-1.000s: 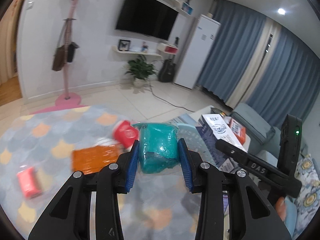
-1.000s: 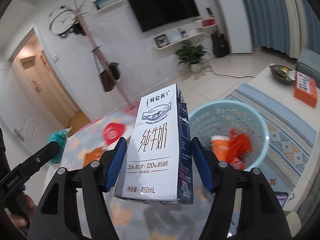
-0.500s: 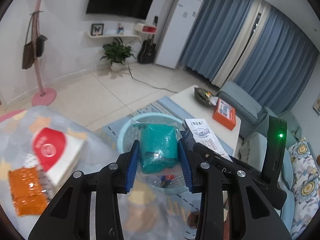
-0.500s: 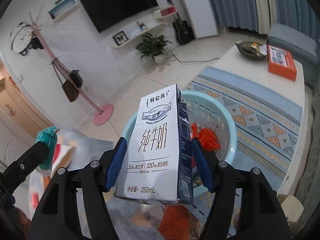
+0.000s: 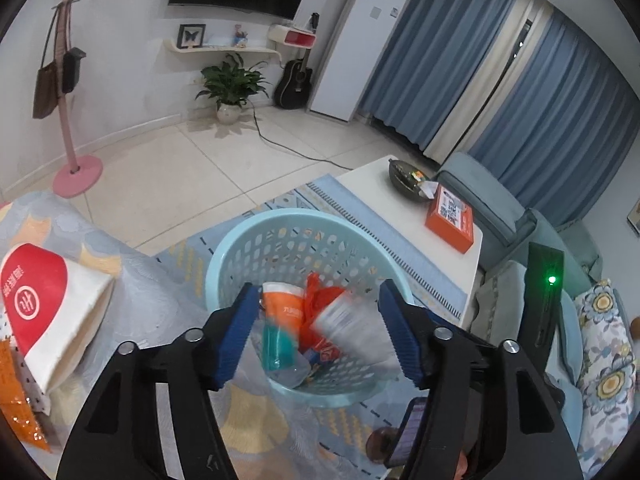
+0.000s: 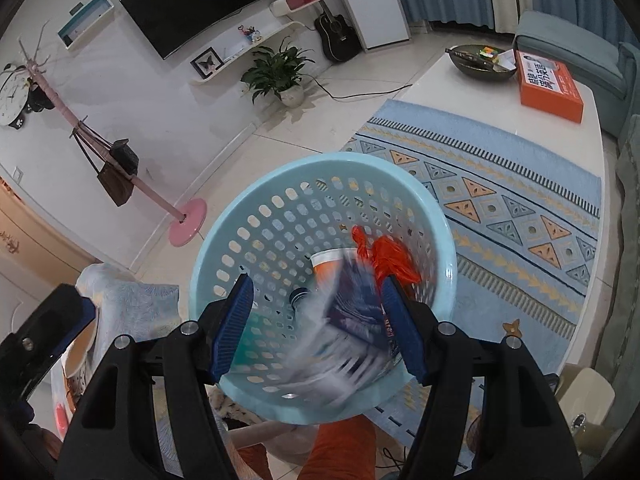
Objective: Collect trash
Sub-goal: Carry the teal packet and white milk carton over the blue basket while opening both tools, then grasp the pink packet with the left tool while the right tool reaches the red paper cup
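Pale-blue plastic basket sits on the floor, partly over a patterned rug, w/ both claws hanging above its mouth. Left claw: jaws have just been opening – blue pads stand wide, nothing pressed btwn them. Teal bag shows through the gap, down inside the basket, blurred, next to an orange-and-white cup and a crumpled red-orange plastic bag. Right claw: pads also apart. Milk carton is tilted and smeared w/ blur btwn them, clear of the left-side pad; can't tell if it brushes the other one. Not gripped – it's loose over the basket interior. In the left wrist view the same carton is a white blur over the basket, just inside the right-hand pad. Approx. at the left edge of that view, a cloth-covered worktop carries a white paper bag w/ a red patch and an orange packet beside it.
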